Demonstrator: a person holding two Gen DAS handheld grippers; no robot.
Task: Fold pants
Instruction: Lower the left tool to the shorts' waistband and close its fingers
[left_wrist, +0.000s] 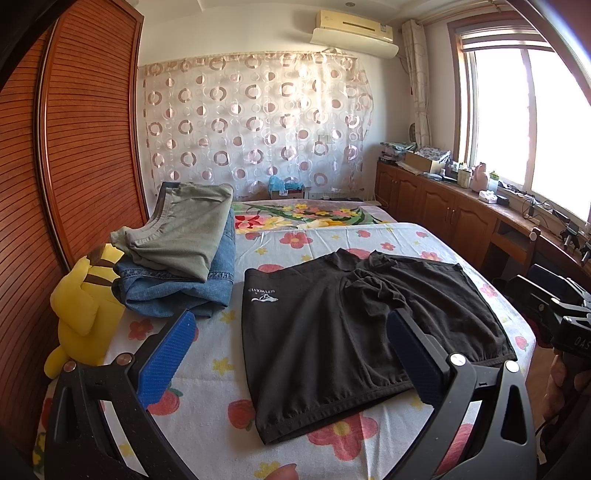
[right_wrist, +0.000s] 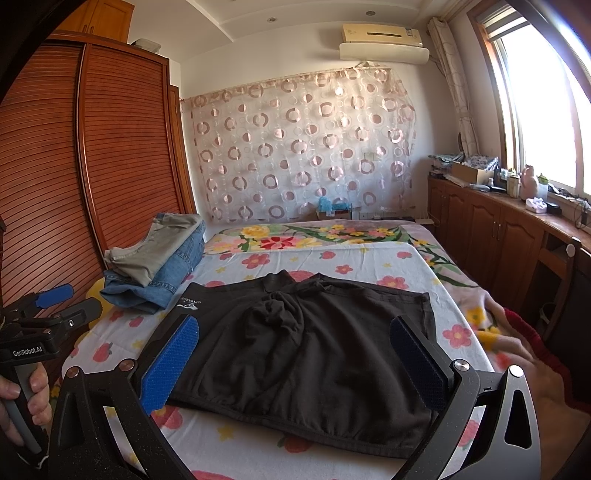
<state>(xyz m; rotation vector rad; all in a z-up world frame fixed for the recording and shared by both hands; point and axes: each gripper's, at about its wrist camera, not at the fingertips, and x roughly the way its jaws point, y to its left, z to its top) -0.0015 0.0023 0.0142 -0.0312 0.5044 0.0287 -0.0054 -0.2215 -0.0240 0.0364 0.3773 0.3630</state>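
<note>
I see the black pants (right_wrist: 306, 354) spread flat between my right gripper (right_wrist: 295, 365) fingers, jaws wide. My left gripper (left_wrist: 291, 354) is wide too, holding nothing, pants just ahead.

Each handheld tool carries two matte black, speckled arms with triangular cut-outs, joined by round silver screw heads, and ends in ribbed blue rubber pads. In the left wrist view the left tool (left_wrist: 291, 354) shows one bright blue pad (left_wrist: 168, 356) and one shadowed pad. The right tool (right_wrist: 295, 363) is built the same way, its pads (right_wrist: 170, 363) textured with a fine grid. Seen from the right wrist camera, the left tool's black body bears white "GenRobot.AI" lettering above a grey handle, with blue-tipped fingers. A hand (right_wrist: 22, 402) shows at the lower left edge; a red sleeve (right_wrist: 532, 332) appears at the right.
</note>
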